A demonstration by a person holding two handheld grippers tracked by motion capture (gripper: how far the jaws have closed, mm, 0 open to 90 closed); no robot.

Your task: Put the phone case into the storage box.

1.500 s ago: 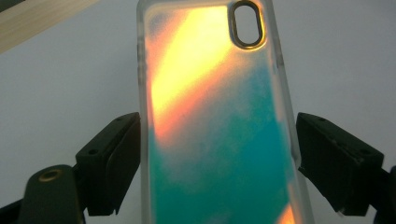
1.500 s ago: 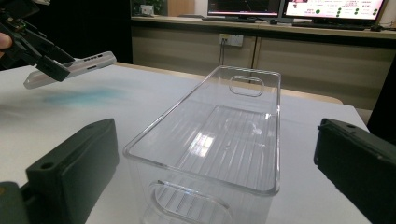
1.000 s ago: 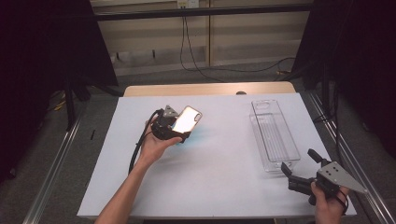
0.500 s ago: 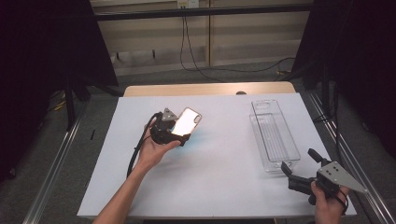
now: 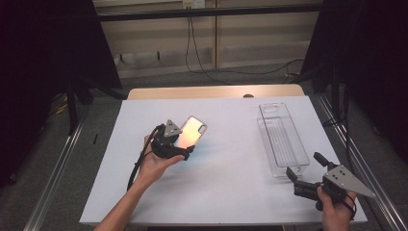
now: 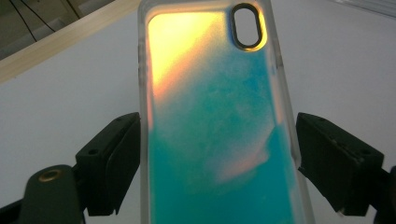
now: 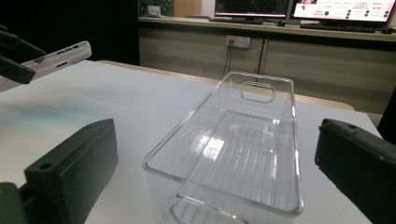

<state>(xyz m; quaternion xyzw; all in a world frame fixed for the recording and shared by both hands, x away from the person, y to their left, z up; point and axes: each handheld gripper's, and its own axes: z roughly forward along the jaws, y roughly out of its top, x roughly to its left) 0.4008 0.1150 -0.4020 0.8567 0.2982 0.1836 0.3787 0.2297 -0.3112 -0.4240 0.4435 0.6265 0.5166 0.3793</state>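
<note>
High view looks down on the white table; both gripper views sit close, sharing it.

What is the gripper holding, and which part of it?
The left gripper holds a shiny phone case by its two long side edges, near the end away from the camera hole. The right gripper holds nothing.

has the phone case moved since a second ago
Yes. The phone case, clamped in the left gripper, has shifted slightly right and toward the near edge, closer to the clear bin, which stayed put.
</note>
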